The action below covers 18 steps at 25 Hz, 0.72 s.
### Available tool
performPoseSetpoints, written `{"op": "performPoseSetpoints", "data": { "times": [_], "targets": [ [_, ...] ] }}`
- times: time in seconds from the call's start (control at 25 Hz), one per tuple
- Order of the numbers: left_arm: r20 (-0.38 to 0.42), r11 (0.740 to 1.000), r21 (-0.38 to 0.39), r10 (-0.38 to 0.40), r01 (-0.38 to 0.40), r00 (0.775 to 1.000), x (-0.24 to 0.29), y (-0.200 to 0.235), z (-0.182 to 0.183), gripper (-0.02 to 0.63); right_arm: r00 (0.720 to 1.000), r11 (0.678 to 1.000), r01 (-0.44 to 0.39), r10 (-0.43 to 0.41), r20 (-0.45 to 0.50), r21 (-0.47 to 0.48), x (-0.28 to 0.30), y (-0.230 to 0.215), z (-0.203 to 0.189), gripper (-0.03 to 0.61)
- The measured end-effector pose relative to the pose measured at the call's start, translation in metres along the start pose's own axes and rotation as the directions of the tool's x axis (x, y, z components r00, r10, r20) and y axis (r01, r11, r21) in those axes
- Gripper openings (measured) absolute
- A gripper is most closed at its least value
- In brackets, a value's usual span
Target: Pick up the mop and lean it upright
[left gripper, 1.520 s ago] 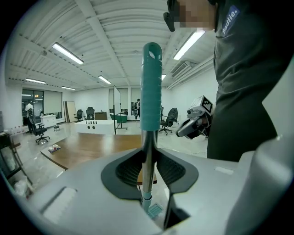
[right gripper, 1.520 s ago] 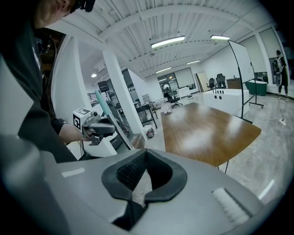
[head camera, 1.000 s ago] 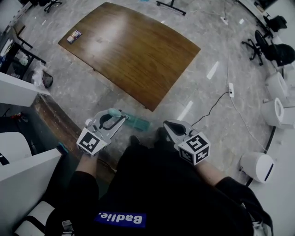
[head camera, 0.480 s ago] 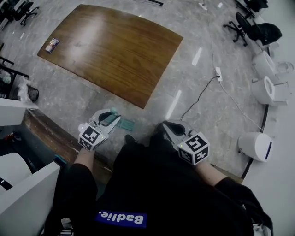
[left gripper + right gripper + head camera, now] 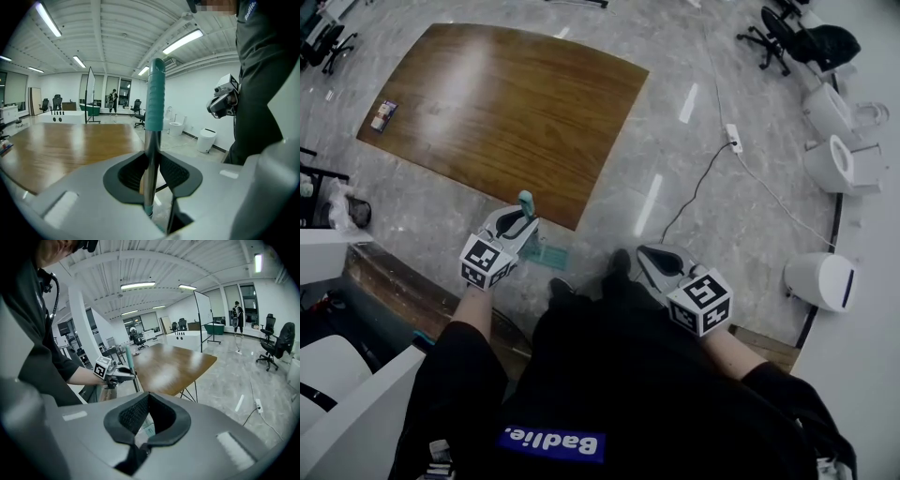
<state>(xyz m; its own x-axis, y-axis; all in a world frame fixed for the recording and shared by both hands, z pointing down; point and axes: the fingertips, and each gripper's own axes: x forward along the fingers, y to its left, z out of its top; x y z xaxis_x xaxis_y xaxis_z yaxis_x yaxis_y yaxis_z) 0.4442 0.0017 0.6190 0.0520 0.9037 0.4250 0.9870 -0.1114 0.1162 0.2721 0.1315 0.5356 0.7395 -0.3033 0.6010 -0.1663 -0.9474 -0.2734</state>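
The mop has a silver pole point(image 5: 150, 145) with a teal grip point(image 5: 154, 93) at its top and a flat teal head point(image 5: 546, 255) resting on the floor. The pole stands nearly upright. My left gripper point(image 5: 521, 217) is shut on the pole just below the teal grip, which pokes up past the jaws point(image 5: 526, 200). In the left gripper view the pole runs straight up between the dark pads point(image 5: 133, 173). My right gripper point(image 5: 649, 259) hangs apart to the right, shut, with nothing in it. From the right gripper view point(image 5: 144, 430) I see the left gripper point(image 5: 123, 375) holding the pole point(image 5: 134, 380).
A large wooden table point(image 5: 506, 103) stands just beyond the mop, with a small flat object point(image 5: 383, 114) on its far corner. A power strip and cable point(image 5: 733, 138) lie on the floor to the right. White bins point(image 5: 820, 281) line the right wall. White furniture point(image 5: 337, 375) sits at the left.
The left gripper has kept its hold, and the teal grip now points up past the jaws instead of slanting right. The mop head has drawn closer to the person's feet. The right gripper has barely moved.
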Motion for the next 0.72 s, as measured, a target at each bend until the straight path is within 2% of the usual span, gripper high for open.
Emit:
{"op": "performPoseSetpoints", "data": {
  "times": [0.48,0.72],
  "targets": [
    [-0.003,0.999,-0.008,0.031,-0.031,1.000,0.023,0.012,0.006,0.128,0.997,0.997,0.066,-0.068,0.025,0.047,-0.023,-0.030,-0.007,0.005],
    [0.023,0.999,-0.008,0.043,-0.043,0.999,0.021,0.005,0.012,0.205,0.998,0.998,0.051,-0.052,0.026,0.029,-0.020,-0.021,-0.006,0.005]
  ]
}}
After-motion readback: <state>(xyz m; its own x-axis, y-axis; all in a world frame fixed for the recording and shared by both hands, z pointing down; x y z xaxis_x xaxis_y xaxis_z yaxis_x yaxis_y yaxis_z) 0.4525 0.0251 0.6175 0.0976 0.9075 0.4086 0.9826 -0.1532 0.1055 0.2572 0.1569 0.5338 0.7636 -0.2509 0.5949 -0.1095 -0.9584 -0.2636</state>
